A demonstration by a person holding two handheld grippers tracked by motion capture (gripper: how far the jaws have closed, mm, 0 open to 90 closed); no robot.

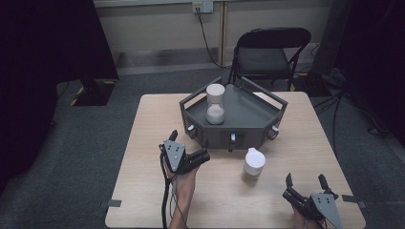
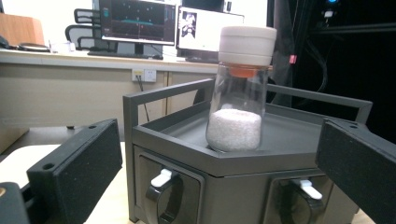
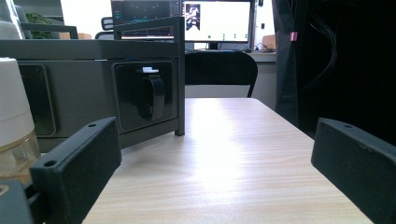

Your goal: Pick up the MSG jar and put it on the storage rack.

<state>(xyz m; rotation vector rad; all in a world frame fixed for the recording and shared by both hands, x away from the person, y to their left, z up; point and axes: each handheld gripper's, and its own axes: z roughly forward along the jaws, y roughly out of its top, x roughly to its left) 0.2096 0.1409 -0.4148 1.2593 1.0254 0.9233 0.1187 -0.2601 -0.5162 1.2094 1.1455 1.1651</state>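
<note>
Clear jar point(image 2: 239, 93), white cap, about a third full of white granules, stands on grey hexagonal tray point(image 1: 253, 117). Left gripper point(image 1: 184, 148) faces it, jaws wide, empty; right gripper point(image 1: 306, 183) likewise open, near table's front edge. Probably rigid, smooth, slippery, breakable, bottom-weighted: grip mid-body below the cap

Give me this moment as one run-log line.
left gripper: open, facing grey tray | right gripper: open, empty | jar with white grains: upright on tray | white-capped bottle: on table, untouched
</note>
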